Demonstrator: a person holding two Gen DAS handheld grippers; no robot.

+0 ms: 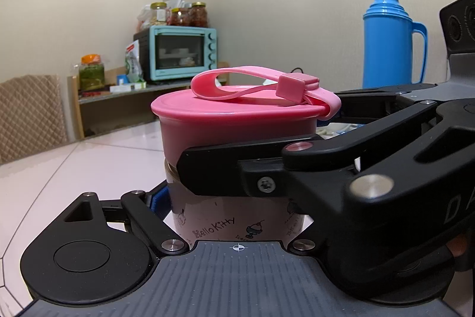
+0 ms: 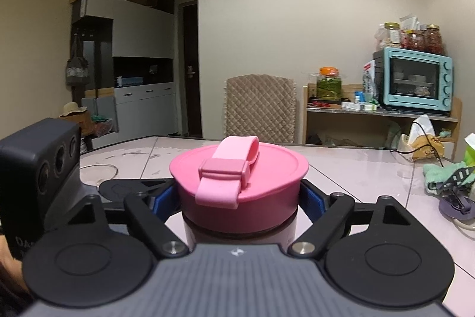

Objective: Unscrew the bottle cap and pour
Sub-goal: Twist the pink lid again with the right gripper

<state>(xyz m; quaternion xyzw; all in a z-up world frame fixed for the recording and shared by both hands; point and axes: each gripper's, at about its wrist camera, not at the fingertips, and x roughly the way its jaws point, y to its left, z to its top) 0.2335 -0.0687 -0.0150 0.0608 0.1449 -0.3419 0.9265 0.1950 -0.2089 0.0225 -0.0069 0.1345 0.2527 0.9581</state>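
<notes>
Right wrist view: the pink cap (image 2: 239, 192) sits squarely between the right gripper (image 2: 239, 199)'s fingers, whose blue pads (image 2: 314, 199) press its wall from either side, so the fingers are closed on the cap. The cap looks fully seated on the bottle (image 2: 237, 236), its pink strap (image 2: 230, 174) folded over the top and running toward the camera.

In the left wrist view, the bottle (image 1: 234, 222) stands upright on the counter (image 1: 74, 168), its printed body between the left gripper (image 1: 234, 207)'s fingers. A blue pad (image 1: 160, 199) touches its left side; the opposite finger is hidden behind the right gripper's black linkage, which crosses in front just under the cap (image 1: 234, 124). I judge these fingers closed on the body, bracing it.

The step in hand reads as the unscrewing itself: lower grip steadying, upper grip set to turn. No gap shows under the cap, so it seems not yet loosened. The next move calls for rotating the right fingers about the bottle's upright axis while the left ones hold firm; the two tools sit very close, so the turn has little room before the linkages meet.

Beyond the fingers, a blue thermos (image 1: 392, 40) stands to the right, and a teal oven (image 2: 415, 79) sits on a shelf far behind. No receiving vessel for the pour is identifiable.
</notes>
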